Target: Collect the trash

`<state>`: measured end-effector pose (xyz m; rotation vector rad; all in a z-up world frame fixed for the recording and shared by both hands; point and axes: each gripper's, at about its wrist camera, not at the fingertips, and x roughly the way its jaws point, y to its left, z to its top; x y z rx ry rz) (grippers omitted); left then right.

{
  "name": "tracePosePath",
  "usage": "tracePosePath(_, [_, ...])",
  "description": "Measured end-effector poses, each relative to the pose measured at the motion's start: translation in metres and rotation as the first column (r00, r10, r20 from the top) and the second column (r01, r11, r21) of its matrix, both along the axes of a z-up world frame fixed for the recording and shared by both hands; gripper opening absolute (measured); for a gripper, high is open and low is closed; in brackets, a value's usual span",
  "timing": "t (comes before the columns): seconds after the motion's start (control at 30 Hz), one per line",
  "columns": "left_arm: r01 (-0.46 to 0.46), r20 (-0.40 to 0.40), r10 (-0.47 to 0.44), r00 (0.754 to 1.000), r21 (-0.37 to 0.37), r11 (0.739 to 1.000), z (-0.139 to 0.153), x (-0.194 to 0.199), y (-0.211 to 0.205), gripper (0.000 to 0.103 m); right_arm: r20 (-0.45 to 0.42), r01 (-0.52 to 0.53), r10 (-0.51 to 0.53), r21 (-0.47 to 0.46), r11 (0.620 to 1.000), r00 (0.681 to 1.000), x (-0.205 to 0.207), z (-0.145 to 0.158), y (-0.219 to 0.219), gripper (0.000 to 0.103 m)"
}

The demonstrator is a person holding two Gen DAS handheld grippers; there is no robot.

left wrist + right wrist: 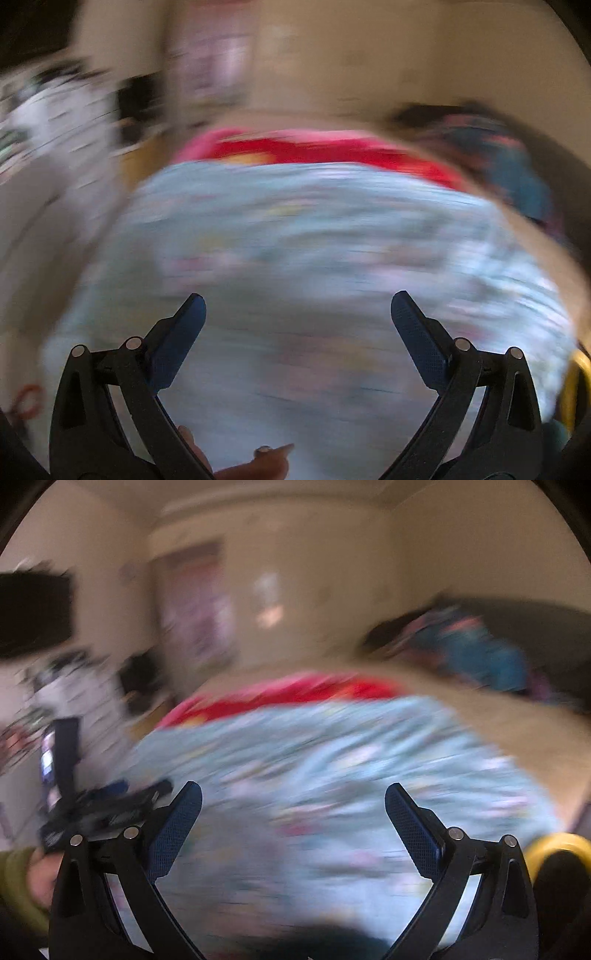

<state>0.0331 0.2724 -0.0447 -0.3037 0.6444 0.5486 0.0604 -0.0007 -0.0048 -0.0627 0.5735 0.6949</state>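
Both views are heavily blurred by motion. My left gripper (297,301) is open above a light blue patterned bed cover (314,240), with nothing between its fingers. My right gripper (293,790) is open too, over the same cover (332,757), and holds nothing. In the right wrist view the left gripper's body (99,812) shows at the left, held by a hand (40,875) in an olive sleeve. A fingertip (273,452) shows at the bottom of the left wrist view. No piece of trash can be made out in either view.
A red and pink cloth (325,147) lies at the far end of the bed. A blue and dark heap (476,653) sits at the right by a dark headboard. A yellow rim (554,843) shows at the right edge. White cluttered furniture (48,122) stands left.
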Motion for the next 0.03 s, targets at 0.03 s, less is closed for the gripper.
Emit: tracePosePath(0.03, [-0.053, -0.009, 0.053, 0.999, -0.002, 0.999, -0.0064, -0.0046, 0.028, 0.092, -0.059, -0.061, 0.059, -0.028, 0.998, 0.997, 0.0052, -0.0108, 0.0355, 0.097])
